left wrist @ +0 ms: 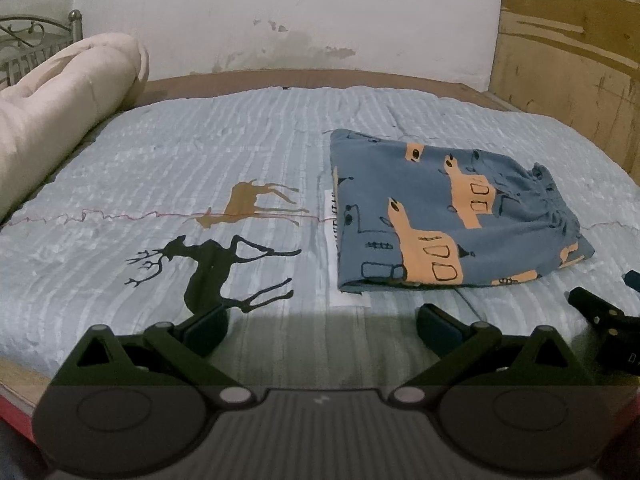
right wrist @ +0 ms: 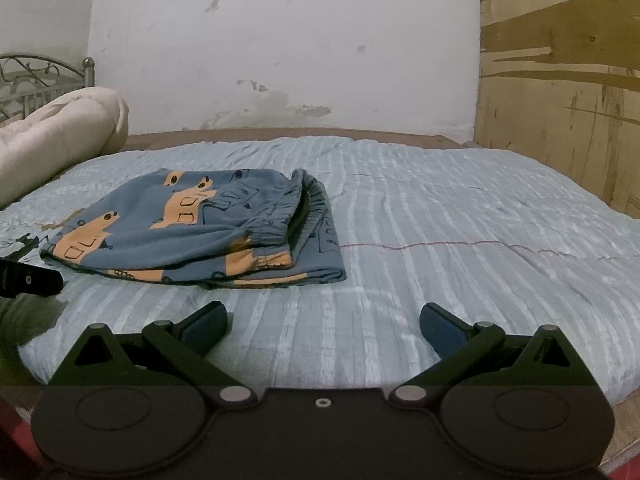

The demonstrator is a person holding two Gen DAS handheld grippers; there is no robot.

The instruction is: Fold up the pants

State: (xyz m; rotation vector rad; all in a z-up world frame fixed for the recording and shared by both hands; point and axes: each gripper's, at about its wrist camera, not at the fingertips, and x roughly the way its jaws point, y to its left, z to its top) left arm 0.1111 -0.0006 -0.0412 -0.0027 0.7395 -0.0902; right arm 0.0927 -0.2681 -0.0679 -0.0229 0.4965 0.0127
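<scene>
The blue pants (left wrist: 448, 216) with orange animal prints lie folded in a compact rectangle on the light blue bedspread (left wrist: 180, 168). In the right wrist view the pants (right wrist: 192, 232) sit to the left, elastic waistband facing right. My left gripper (left wrist: 320, 328) is open and empty, hovering near the bed's front edge, just short of the pants. My right gripper (right wrist: 324, 328) is open and empty, in front of and right of the pants. The right gripper's tip (left wrist: 600, 312) shows at the left wrist view's right edge, and the left gripper's tip (right wrist: 32, 280) at the right wrist view's left edge.
A rolled cream quilt (left wrist: 60, 112) lies along the bed's left side by a metal headboard (left wrist: 24, 40). A white wall (left wrist: 280, 16) stands behind the bed and a plywood panel (right wrist: 560, 100) on the right. Deer prints (left wrist: 216, 272) mark the bedspread.
</scene>
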